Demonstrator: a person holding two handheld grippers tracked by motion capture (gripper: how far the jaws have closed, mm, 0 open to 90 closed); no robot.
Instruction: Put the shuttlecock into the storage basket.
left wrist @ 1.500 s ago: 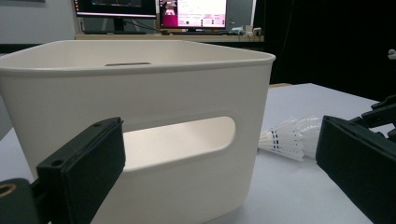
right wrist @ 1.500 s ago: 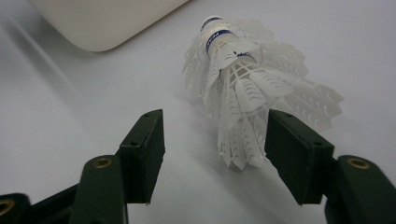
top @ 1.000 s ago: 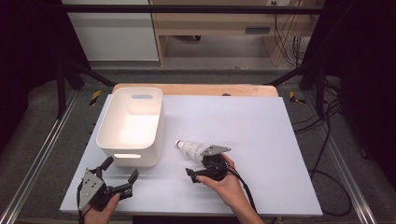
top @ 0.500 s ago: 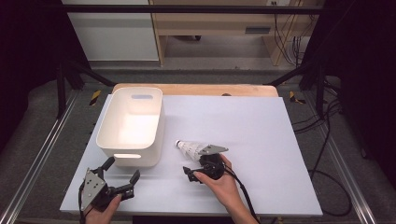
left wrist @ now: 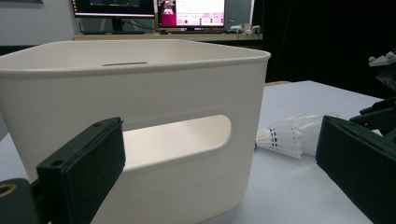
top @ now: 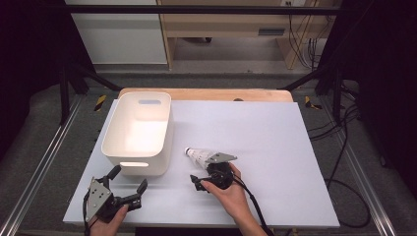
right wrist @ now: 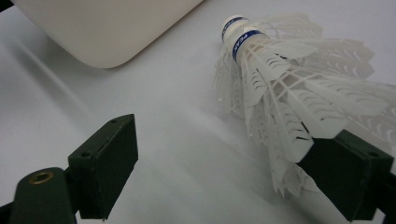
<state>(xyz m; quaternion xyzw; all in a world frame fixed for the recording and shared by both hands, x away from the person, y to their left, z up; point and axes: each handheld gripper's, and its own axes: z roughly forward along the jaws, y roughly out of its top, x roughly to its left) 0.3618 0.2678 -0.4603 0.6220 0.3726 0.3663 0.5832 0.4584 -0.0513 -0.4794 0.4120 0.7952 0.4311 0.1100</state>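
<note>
Two white feather shuttlecocks point(top: 197, 155) with blue-banded corks lie nested on the white table, corks pointing at the bin. They show close up in the right gripper view as shuttlecocks point(right wrist: 289, 88). My right gripper point(top: 200, 173) is open right behind them; in its own view the right gripper point(right wrist: 224, 179) has one jaw against the feather skirt and the other apart on bare table. My left gripper point(top: 129, 179) is open at the near left, facing the bin. In its own view the left gripper point(left wrist: 219, 168) frames the bin wall, with the shuttlecocks point(left wrist: 289, 137) beyond.
A white plastic bin point(top: 147, 162) with handle slots stands at the left of the table; its wall point(left wrist: 140, 93) is just in front of the left jaws. The table point(top: 275, 137) stretches bare to the right. Black frame rails run along both sides.
My right gripper has crept a little to the left along the shuttlecocks' feather end. The left gripper and the bin stay put.
</note>
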